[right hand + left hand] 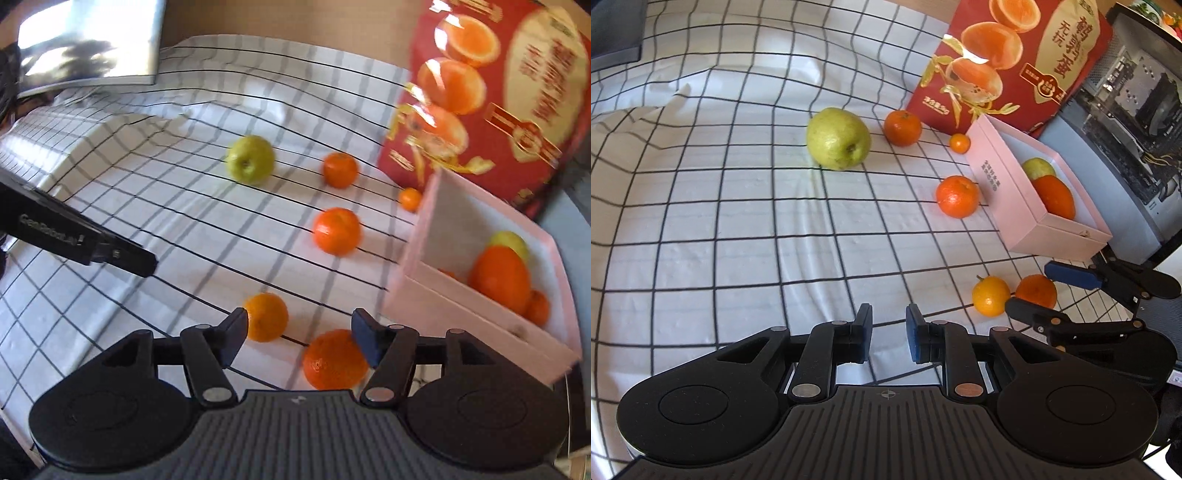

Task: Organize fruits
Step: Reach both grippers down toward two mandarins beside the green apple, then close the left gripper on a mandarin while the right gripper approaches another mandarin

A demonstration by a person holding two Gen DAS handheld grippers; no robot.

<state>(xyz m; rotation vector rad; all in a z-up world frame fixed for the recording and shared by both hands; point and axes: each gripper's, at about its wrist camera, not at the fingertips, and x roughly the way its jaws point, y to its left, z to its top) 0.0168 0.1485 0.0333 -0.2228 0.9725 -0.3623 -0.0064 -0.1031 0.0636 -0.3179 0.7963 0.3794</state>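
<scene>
A pink box (pixel 1004 184) (pixel 417 258) on the checked cloth holds a green fruit (pixel 1037 168) and oranges (pixel 500 278). Loose on the cloth are a green pear (pixel 837 138) (pixel 251 159), several mandarins (pixel 957 196) (pixel 336 231) and a yellow-orange one (pixel 990 296) (pixel 266 316). My left gripper (pixel 888 332) is open and empty above bare cloth. My right gripper (pixel 299 334) is open, its fingers either side of a mandarin (pixel 334 360) (pixel 1036 291) beside the box; it also shows in the left wrist view (pixel 1052 291).
A red printed carton (pixel 1015 62) (pixel 491 96) stands behind the box. A computer case (pixel 1126 122) sits at the right. A dark flat object (pixel 88 40) lies at the far left. The cloth (pixel 738 221) is wrinkled at the back left.
</scene>
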